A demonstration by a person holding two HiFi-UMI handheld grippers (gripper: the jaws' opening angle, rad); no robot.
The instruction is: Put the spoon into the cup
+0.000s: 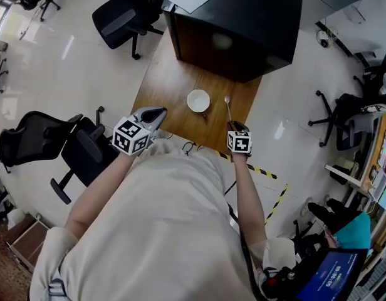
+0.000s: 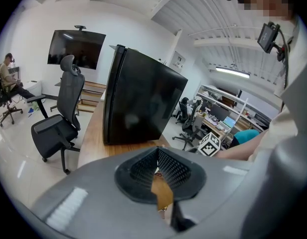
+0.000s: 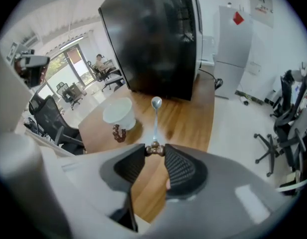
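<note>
Pinching the spoon (image 3: 154, 118) by the brown knob at the end of its handle, the right tool (image 3: 154, 150) has its jaws narrowed onto that knob alone; the shaft runs up the frame from the tips and the bowl points toward the black cabinet (image 3: 153, 39) at the top; the spoon looks to be held clear of the bench (image 3: 191, 121), though the grip is only at the very end. The cup (image 3: 117, 111) stands upright on the wood to the left of the spoon, near it but apart, its brown handle facing the lower edge of the frame; in the head view it sits centre frame, just left of the spoon. The left tool (image 2: 157, 152) hangs at the left side of the head view, well apart from the cup, its jaw tips together with nothing between them.

The step in hand seems to be carrying the spoon across to the cup; to do it well, hold the clamp firm, since a long spoon gripped at one end may swing; bring the bowl over the rim, tip it downward, lower it inside, and only then let the jaws part; a knock on the rim could shove the light cup.
</note>
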